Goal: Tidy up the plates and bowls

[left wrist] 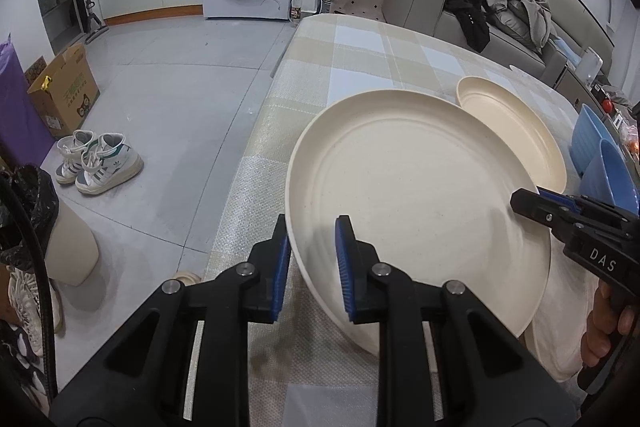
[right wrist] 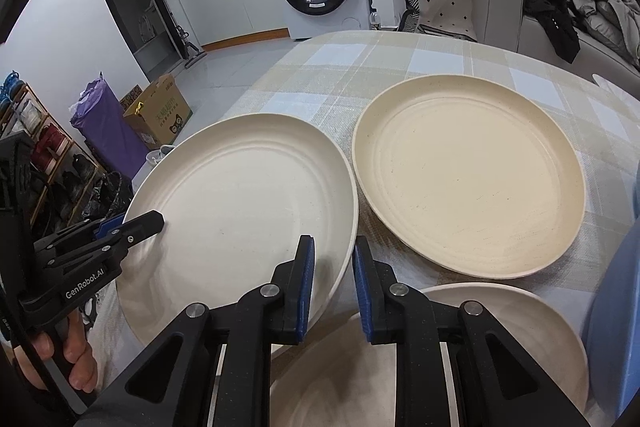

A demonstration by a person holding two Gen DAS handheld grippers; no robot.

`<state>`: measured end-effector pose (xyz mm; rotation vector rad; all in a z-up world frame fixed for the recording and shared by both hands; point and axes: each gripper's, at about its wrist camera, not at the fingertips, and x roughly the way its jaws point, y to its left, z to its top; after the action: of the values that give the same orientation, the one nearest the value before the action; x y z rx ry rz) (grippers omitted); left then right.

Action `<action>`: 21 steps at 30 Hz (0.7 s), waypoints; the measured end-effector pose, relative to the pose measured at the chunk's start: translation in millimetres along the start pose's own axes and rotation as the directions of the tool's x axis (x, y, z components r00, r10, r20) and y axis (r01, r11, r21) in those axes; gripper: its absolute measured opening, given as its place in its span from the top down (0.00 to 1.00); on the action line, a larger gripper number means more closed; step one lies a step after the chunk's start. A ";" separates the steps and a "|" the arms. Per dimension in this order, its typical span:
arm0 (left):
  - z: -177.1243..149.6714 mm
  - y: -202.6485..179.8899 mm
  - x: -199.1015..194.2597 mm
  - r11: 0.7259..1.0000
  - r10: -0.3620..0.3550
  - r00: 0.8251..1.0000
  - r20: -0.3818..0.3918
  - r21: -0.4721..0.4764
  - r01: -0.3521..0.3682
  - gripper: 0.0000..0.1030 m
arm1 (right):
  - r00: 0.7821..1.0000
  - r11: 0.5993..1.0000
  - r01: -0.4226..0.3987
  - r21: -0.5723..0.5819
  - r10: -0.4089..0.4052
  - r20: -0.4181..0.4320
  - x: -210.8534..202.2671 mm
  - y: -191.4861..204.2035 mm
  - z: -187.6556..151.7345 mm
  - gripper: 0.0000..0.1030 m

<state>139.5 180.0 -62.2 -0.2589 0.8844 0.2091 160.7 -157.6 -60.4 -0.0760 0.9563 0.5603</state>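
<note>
The left claw (left wrist: 312, 267) is clamped on the left rim of the white plate (left wrist: 420, 195), at the lower centre of the left wrist view; the right claw (right wrist: 334, 283) is clamped on the same plate's right rim, lower centre of the right wrist view; each claw also shows from the side in the other view, at the plate's far edge. The plate sits tilted at mid frame, over the checked tabletop (left wrist: 360, 55); whether it touches the cloth cannot be told. A cream plate (right wrist: 468, 175) lies flat on the tabletop at the centre right of the right wrist view, just beside the white plate. A second white plate (right wrist: 500, 339) lies at the bottom of that frame, under the right claw. Blue bowls (left wrist: 600, 155) stand at the right edge of the left wrist view.
</note>
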 end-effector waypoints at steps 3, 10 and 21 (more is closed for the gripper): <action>0.4 -2.0 -10.9 1.000 -0.006 1.000 0.011 0.008 0.006 0.82 | 1.000 1.000 0.000 0.000 0.000 0.013 -8.8 1.1 -0.6 0.80; -2.2 -12.1 -34.8 0.999 -0.026 0.999 0.034 0.038 0.024 0.82 | 0.999 1.000 0.000 0.018 0.000 0.042 -31.4 -4.2 -4.1 0.80; -8.4 -35.6 -69.8 0.994 -0.057 0.997 0.060 0.098 0.051 0.82 | 0.996 0.999 0.010 0.042 -0.013 0.084 -69.0 -12.8 -13.3 0.80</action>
<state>100.5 138.6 -7.7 -0.1857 0.8217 0.1234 126.1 -201.5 -16.0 -0.0200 0.8847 0.5288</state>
